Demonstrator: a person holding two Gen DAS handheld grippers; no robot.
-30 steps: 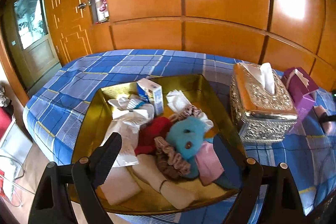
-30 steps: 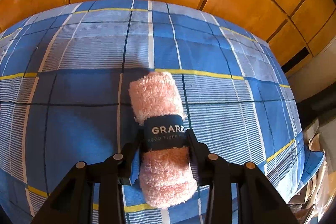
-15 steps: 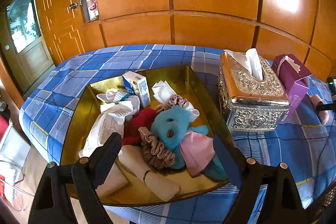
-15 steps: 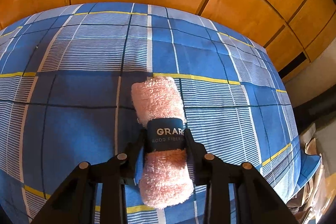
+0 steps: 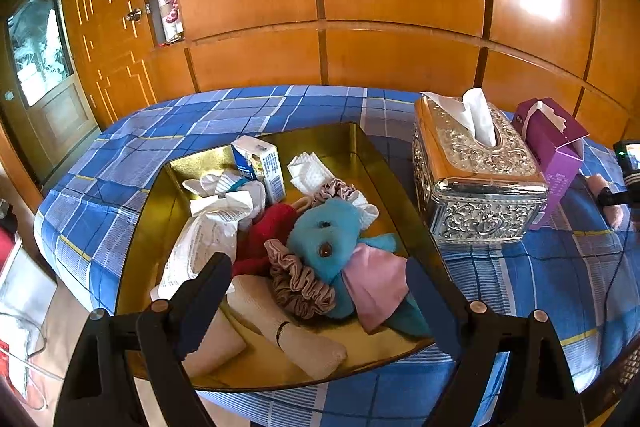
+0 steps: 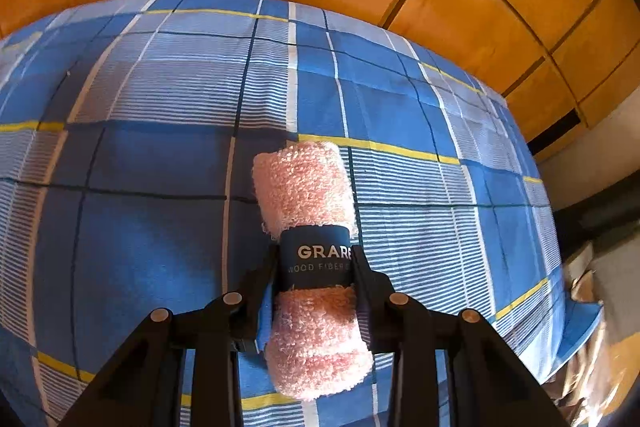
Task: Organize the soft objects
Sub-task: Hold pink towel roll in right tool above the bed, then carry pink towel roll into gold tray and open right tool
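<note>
Most of the sorting looks done: the gold tray (image 5: pixel 352 143) on the blue checked cloth (image 5: pixel 168 123) already holds a heap of soft things — a teal plush toy (image 5: pixel 324 231), a brown scrunchie (image 5: pixel 300 279), a red cloth (image 5: pixel 268 231), a pink cloth (image 5: pixel 376 287), a rolled white sock (image 5: pixel 296 335) and some white cloths, with a small carton (image 5: pixel 260 163) standing among them. One piece is judged to be left outside it: the rolled pink towel (image 6: pixel 300 187) with its dark paper band (image 6: pixel 316 255), which lies on the cloth well to the right of the tray, beyond the silver tissue box (image 5: pixel 476 187) and the purple tissue box (image 5: pixel 556 147). The right gripper (image 6: pixel 316 267) is clamped on that towel at the band, its jaws having just closed a little further, pads pressing either side while the towel's far end rests on the cloth — so the lift and carry to the tray remain. The left gripper (image 5: pixel 320 287) hangs over the tray's near edge with its jaws spread wide and nothing between them
</note>
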